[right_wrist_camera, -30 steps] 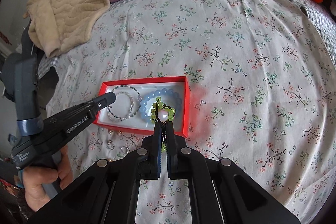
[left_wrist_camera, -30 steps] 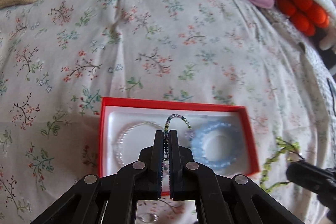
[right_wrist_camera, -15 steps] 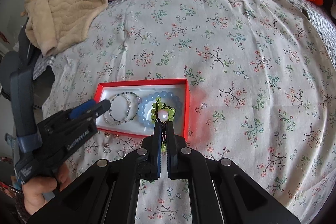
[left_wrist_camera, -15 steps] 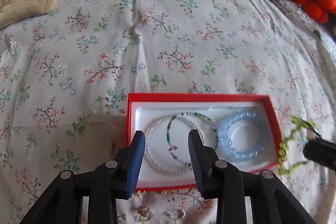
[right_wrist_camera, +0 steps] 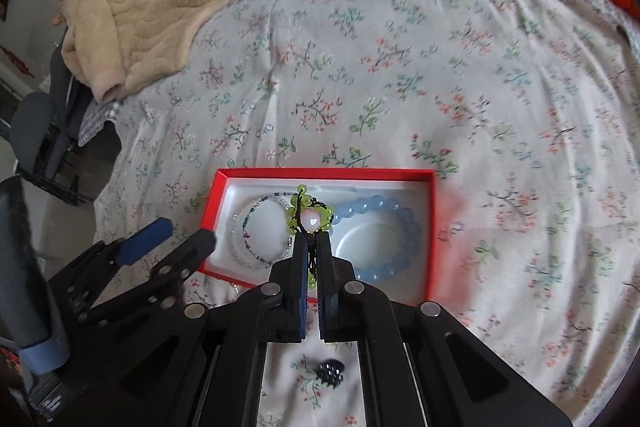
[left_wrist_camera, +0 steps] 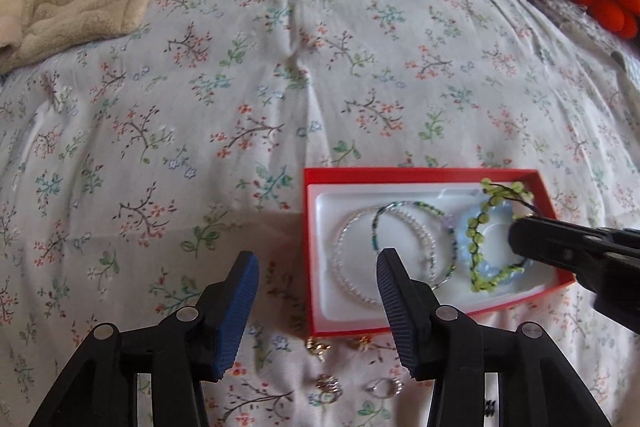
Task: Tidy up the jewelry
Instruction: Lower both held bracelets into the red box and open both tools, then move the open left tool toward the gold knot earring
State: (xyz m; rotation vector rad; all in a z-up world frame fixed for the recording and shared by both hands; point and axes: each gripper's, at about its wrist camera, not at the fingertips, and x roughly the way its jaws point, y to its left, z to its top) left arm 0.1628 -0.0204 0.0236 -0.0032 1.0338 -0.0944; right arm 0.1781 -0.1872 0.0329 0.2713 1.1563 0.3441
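So the right gripper (right_wrist_camera: 313,251) is clamping its jaws tight on a green beaded bracelet with a pale pink bead (left_wrist_camera: 486,233), and that loop is dangling over the right half of the shallow red cardboard box with a white liner (left_wrist_camera: 310,251), right above the chunky pale blue bead bracelet (right_wrist_camera: 394,239) lying inside. The drop spot is sitting straight below the jaws, so the right hand is clearly the nearer one. The left gripper (left_wrist_camera: 316,311) has just been opening up, jaws about halfway apart with nothing between them, hovering at the box's near-left corner beside the thin clear and teal bangles (left_wrist_camera: 394,253). A few small rings (left_wrist_camera: 328,385) are waiting on the floral bedspread (left_wrist_camera: 280,87)
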